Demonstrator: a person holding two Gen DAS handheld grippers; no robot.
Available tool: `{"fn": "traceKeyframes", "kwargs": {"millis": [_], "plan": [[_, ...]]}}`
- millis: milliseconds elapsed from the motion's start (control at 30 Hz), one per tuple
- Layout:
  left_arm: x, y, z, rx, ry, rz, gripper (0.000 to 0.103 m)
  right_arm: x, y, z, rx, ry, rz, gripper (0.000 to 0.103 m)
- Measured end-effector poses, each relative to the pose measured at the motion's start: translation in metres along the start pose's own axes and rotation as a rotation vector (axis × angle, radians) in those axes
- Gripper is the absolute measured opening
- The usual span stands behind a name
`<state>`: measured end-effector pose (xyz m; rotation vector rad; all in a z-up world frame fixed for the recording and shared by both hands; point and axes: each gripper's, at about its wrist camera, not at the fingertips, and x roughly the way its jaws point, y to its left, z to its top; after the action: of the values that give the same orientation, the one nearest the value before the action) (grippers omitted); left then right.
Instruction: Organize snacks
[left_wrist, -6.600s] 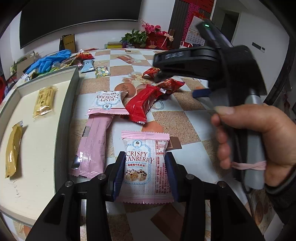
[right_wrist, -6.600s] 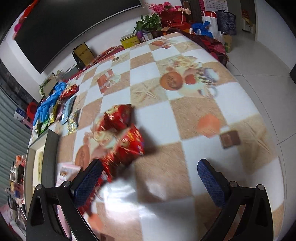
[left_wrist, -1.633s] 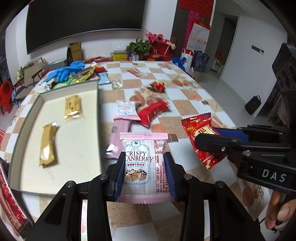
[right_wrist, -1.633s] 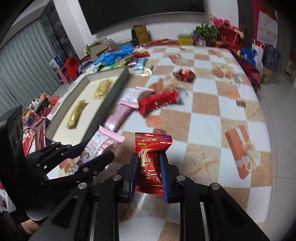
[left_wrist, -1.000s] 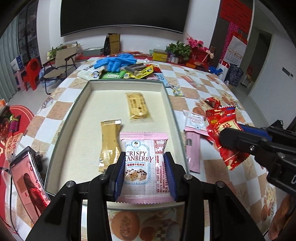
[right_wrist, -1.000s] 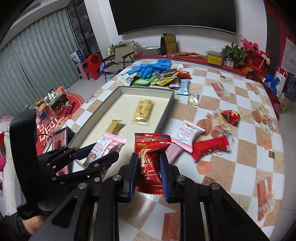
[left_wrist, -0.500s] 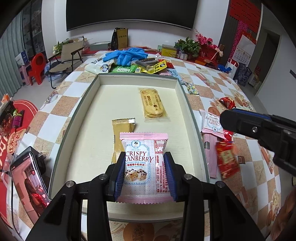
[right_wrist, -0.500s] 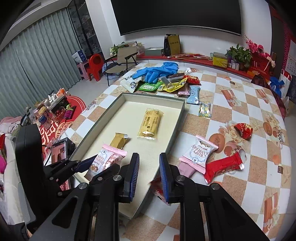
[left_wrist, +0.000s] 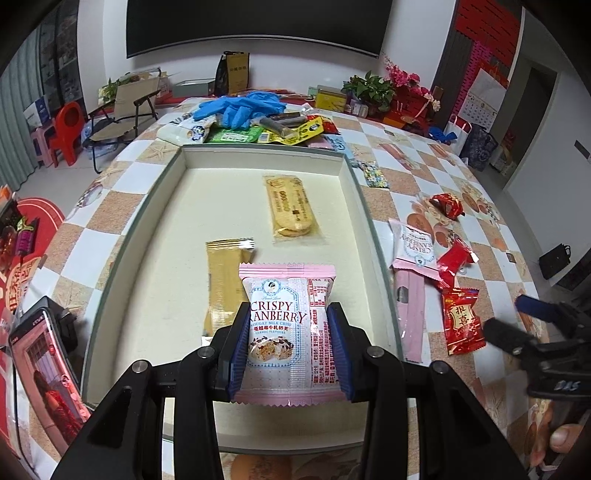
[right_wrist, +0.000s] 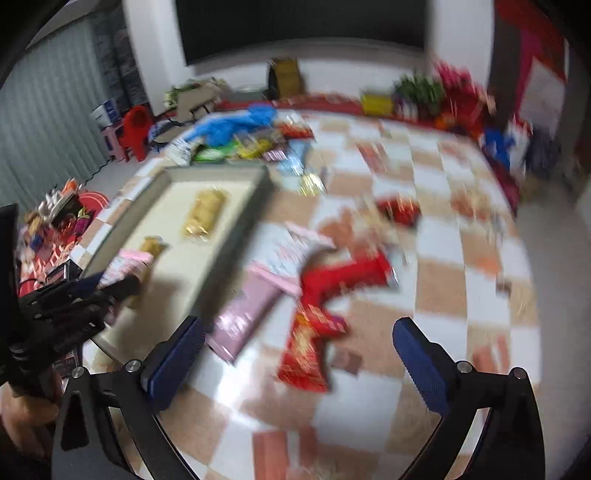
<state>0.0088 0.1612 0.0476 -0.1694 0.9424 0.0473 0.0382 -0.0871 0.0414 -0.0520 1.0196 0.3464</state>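
- Your left gripper points steeply down, its blue pads clamped on both sides of a pink snack packet.
- Your right gripper tilts down too, jaws opening wide, nothing pressed between them.

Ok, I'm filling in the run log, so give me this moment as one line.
left gripper: jaws shut on Crispy Cranberry packet, over tray | right gripper: jaws opening, nothing between | red snack packet: on table, outside tray

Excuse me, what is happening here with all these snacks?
A person sorts snacks into a tray. The left gripper holds a pink Crispy Cranberry pack over the tray. The right gripper is opening, with nothing between its pads; a red packet lies on the table beside the tray.
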Motion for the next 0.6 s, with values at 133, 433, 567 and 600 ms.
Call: {"fn": "traceKeyframes", "kwargs": {"millis": [133,433,567,600], "plan": [[-0.003,-0.007,0.000,0.017,-0.003,0.002,0.043,0.031,0.004,-0.004,-0.027,0.050,0.000,0.095],[-0.014,0.007,0.007,-0.009,-0.028,0.003,0.043,0.030,0.018,-0.003,-0.113,0.006,-0.002,0.027],[-0.015,0.005,0.008,0.001,-0.030,0.018,0.043,0.008,0.022,0.005,-0.091,-0.045,0.057,0.027],[-0.015,0.006,0.007,0.003,-0.032,0.022,0.043,0.003,0.025,0.007,-0.092,-0.057,0.069,0.027]]}}
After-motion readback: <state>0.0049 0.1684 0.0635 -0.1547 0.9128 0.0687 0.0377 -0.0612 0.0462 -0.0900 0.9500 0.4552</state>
